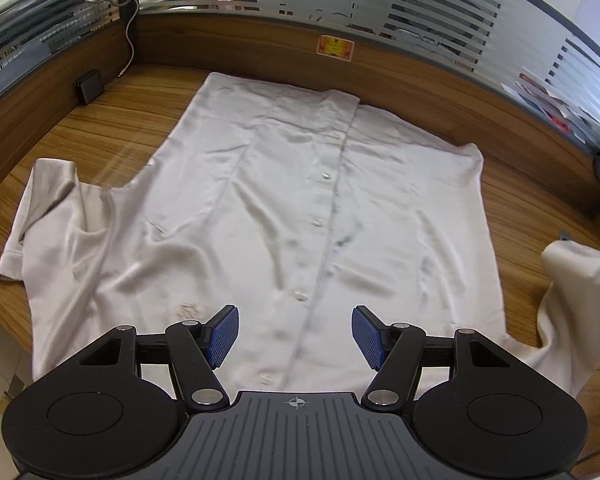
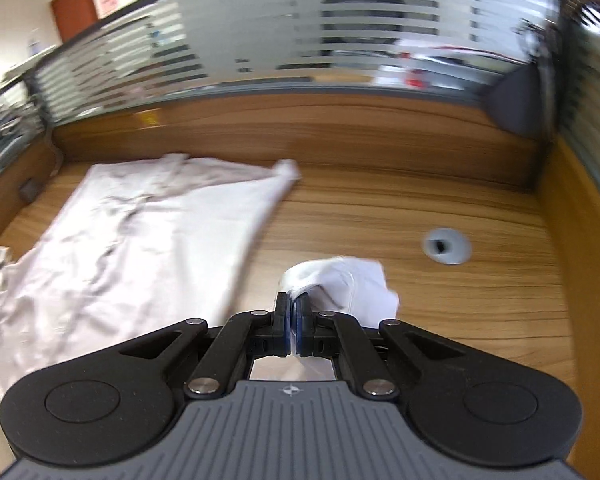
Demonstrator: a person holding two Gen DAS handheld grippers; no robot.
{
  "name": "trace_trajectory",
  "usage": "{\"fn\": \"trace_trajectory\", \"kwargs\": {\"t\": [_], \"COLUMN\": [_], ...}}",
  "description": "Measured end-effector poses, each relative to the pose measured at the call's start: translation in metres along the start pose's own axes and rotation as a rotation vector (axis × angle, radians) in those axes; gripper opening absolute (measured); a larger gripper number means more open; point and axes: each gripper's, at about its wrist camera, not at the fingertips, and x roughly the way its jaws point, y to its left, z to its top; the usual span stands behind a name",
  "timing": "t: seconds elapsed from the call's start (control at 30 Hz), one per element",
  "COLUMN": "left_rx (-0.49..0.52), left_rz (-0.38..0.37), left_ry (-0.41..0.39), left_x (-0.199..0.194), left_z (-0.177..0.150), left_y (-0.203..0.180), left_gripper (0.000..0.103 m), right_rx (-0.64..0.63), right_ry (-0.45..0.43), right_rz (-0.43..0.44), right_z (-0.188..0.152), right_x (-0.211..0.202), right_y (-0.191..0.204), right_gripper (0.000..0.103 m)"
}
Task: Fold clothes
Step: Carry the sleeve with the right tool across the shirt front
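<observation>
Now | right gripper (image 2: 292,305) jaws clamp shirt sleeve (image 2: 340,284) | left gripper (image 1: 294,334) jaws open above shirt (image 1: 284,184)

Your left gripper (image 1: 294,336) tilts downward with its jaws standing apart, blue pads (image 1: 224,334) facing each other, nothing between them. Your right gripper (image 2: 292,322) angles down, jaws pressed together on a shirt sleeve (image 2: 340,284).

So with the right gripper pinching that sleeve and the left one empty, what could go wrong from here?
1. The right gripper pinches only the sleeve tip; the slick fabric may slip out.
2. The left gripper hangs open above the shirt, pinning nothing, so the pull could drag the body askew.
3. The other sleeve lies crumpled, risking an uneven fold.
</observation>
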Motion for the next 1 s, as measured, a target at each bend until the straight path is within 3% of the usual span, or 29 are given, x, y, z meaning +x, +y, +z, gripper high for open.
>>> {"fn": "trace_trajectory", "kwargs": {"t": [0.27,0.53,0.73,0.87,1.0], "left_rx": [0.032,0.092,0.17,0.216,0.274], "left_rz": [-0.069,-0.124,-0.147,-0.187,-0.23], "left_ry": [0.007,0.026,0.007,0.006,0.021], "left_x": [-0.004,0.005,0.008,0.009,0.016], "left_z": [0.011,0.025,0.038,0.039,0.03], "left_y": [0.071,0.141,0.161,0.154,0.134], "left_gripper": [0.066,0.065,0.066,0.066,0.066], "right_rx": [-0.094,-0.24,-0.347,-0.353,-0.308], "right_ry": [0.041,0.101,0.127,0.16,0.17], "right_rz": [0.055,0.038,0.035,0.101,0.165], "right_z": [-0.02,-0.059,-0.081,-0.09,-0.092], "right_x": [-0.004,0.031,0.052,0.058,0.046], "right_y": [0.15,0.282,0.357,0.385,0.387], "right_gripper": [0.002,0.003,0.003,0.004,0.03]}}
